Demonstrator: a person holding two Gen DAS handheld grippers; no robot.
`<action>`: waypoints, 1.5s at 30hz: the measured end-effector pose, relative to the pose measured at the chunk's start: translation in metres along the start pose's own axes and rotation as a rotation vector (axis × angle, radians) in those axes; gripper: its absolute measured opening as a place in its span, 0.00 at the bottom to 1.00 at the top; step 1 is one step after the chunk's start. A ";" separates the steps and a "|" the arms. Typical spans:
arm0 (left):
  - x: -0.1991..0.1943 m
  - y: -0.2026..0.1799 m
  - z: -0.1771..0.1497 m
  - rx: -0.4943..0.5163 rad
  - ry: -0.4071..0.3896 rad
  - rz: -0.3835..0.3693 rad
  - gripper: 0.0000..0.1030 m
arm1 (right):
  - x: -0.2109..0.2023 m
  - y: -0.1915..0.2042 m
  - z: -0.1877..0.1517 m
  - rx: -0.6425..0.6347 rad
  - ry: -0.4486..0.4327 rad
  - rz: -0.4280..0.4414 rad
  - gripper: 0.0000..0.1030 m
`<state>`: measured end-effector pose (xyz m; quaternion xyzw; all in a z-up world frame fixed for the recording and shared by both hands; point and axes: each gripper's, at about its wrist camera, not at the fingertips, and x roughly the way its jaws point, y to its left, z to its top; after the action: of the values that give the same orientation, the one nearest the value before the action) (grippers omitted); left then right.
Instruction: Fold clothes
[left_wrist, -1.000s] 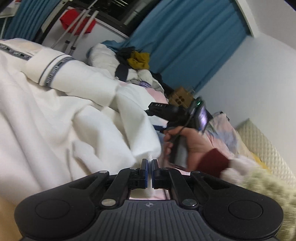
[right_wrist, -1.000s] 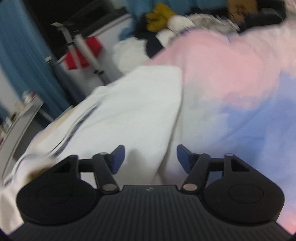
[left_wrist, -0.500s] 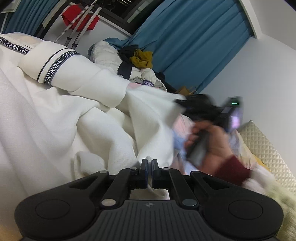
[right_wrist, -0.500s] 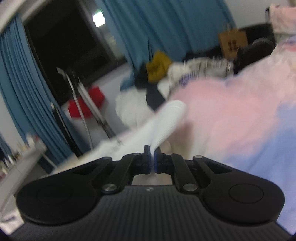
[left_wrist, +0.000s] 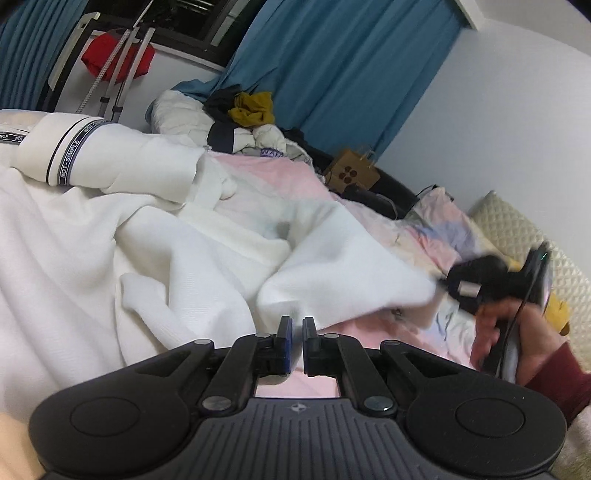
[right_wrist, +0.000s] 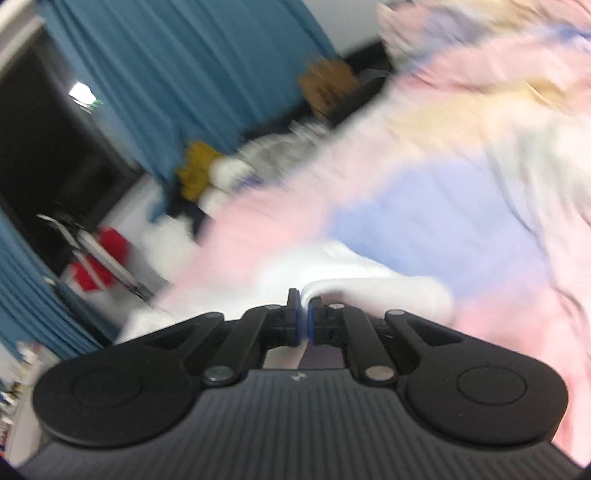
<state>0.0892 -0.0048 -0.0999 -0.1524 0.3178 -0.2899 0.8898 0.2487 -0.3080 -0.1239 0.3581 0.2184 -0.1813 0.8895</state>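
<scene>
A white garment (left_wrist: 155, 251) with navy lettered trim on its cuff (left_wrist: 70, 155) lies rumpled over a pink and blue bedsheet (left_wrist: 266, 181). My left gripper (left_wrist: 294, 328) has its jaws nearly together at the garment's near edge, with a thin gap and no cloth visible between them. My right gripper (right_wrist: 303, 310) is shut on a fold of the white garment (right_wrist: 369, 291). It also shows in the left wrist view (left_wrist: 461, 280) at the right, stretching a corner of the garment out over the sheet.
A pile of clothes (left_wrist: 243, 118) lies at the far end of the bed in front of blue curtains (left_wrist: 332, 66). A brown paper bag (left_wrist: 351, 173) and a drying rack with red cloth (left_wrist: 114, 55) stand behind. A cream quilted cushion (left_wrist: 524, 236) lies at the right.
My right gripper closed on the garment's edge and pulled it right, away from the left gripper, spreading the cloth. My left gripper's jaws parted slightly and no longer show cloth between them.
</scene>
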 end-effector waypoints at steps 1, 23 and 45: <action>-0.001 -0.001 -0.001 -0.015 0.006 0.006 0.05 | 0.010 -0.011 -0.005 0.021 0.033 -0.028 0.06; -0.102 0.063 -0.003 -0.507 -0.129 0.130 0.26 | 0.009 -0.018 0.024 -0.017 -0.136 -0.058 0.06; -0.136 0.138 -0.046 -1.131 -0.213 0.271 0.46 | 0.060 -0.060 0.037 0.117 -0.042 -0.192 0.06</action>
<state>0.0313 0.1827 -0.1326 -0.5896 0.3484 0.0576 0.7264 0.2802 -0.3850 -0.1647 0.3829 0.2220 -0.2857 0.8500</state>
